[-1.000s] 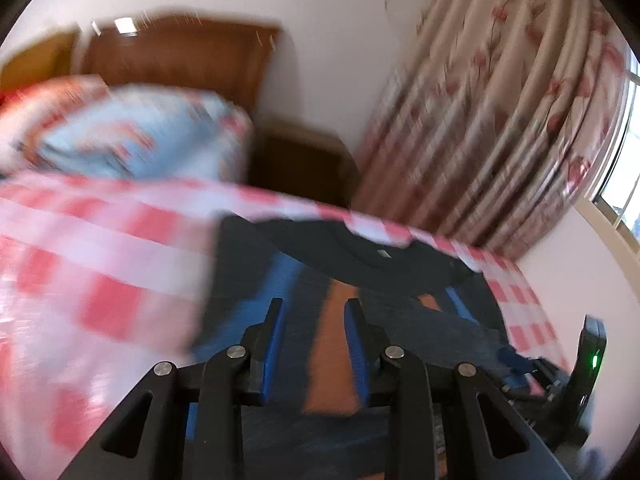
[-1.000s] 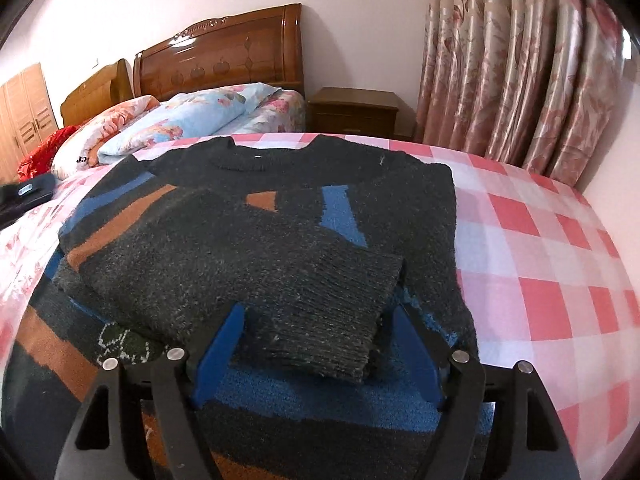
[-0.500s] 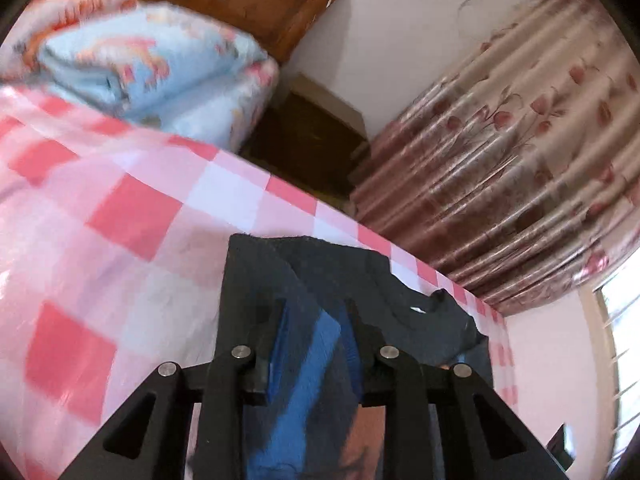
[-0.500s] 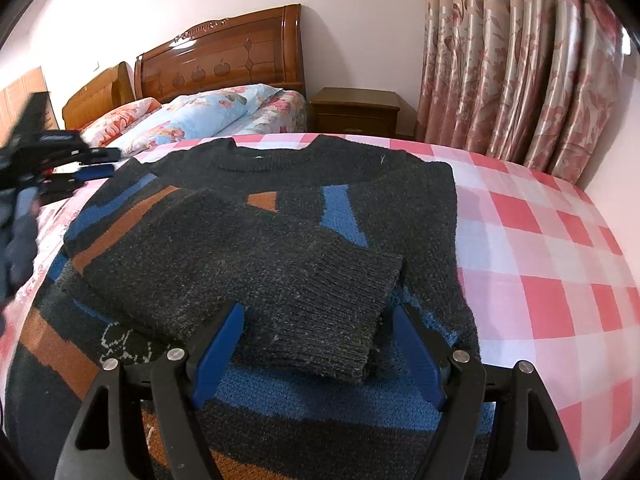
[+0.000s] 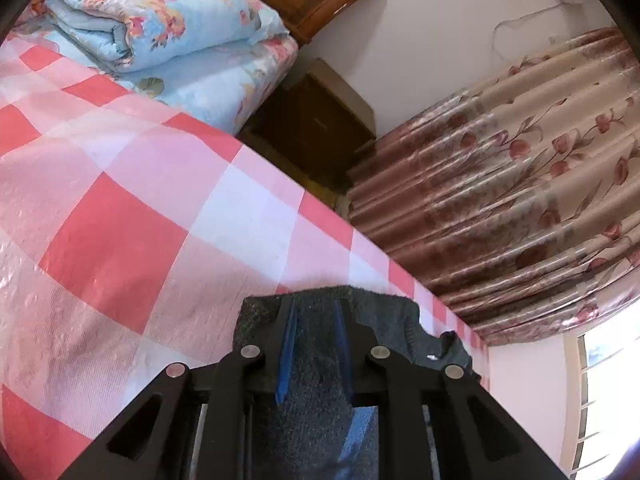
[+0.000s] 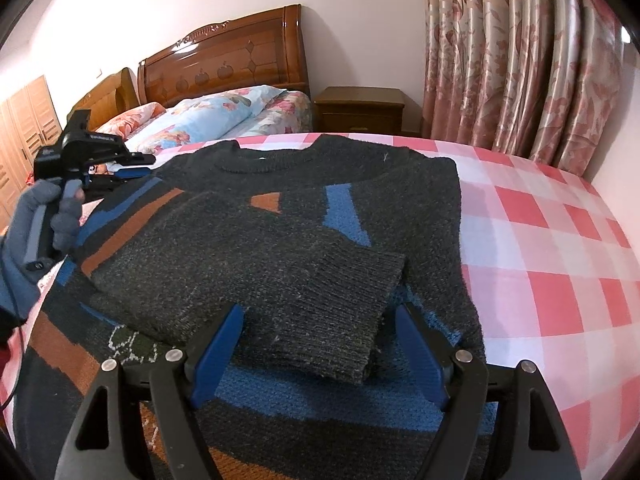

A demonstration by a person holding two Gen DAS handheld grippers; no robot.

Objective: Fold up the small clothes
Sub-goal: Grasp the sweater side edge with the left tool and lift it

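Note:
A dark knit sweater with blue and orange stripes lies flat on the pink checked bedspread. One sleeve is folded across its chest, cuff toward me. My right gripper is open, its blue pads on either side of that cuff, low over the sweater. My left gripper sits over the sweater's left shoulder, its blue pads narrowly apart with knit fabric between them; whether they clamp it I cannot tell. It also shows in the right wrist view, held by a gloved hand at the sweater's far left.
Folded floral quilts and a wooden headboard lie at the bed's head. A wooden nightstand and floral curtains stand beyond the bed's far edge. The bedspread stretches right of the sweater.
My left gripper has moved up along the sweater's left side to the shoulder, and its view has tilted upward. My right gripper has stayed in place, open.

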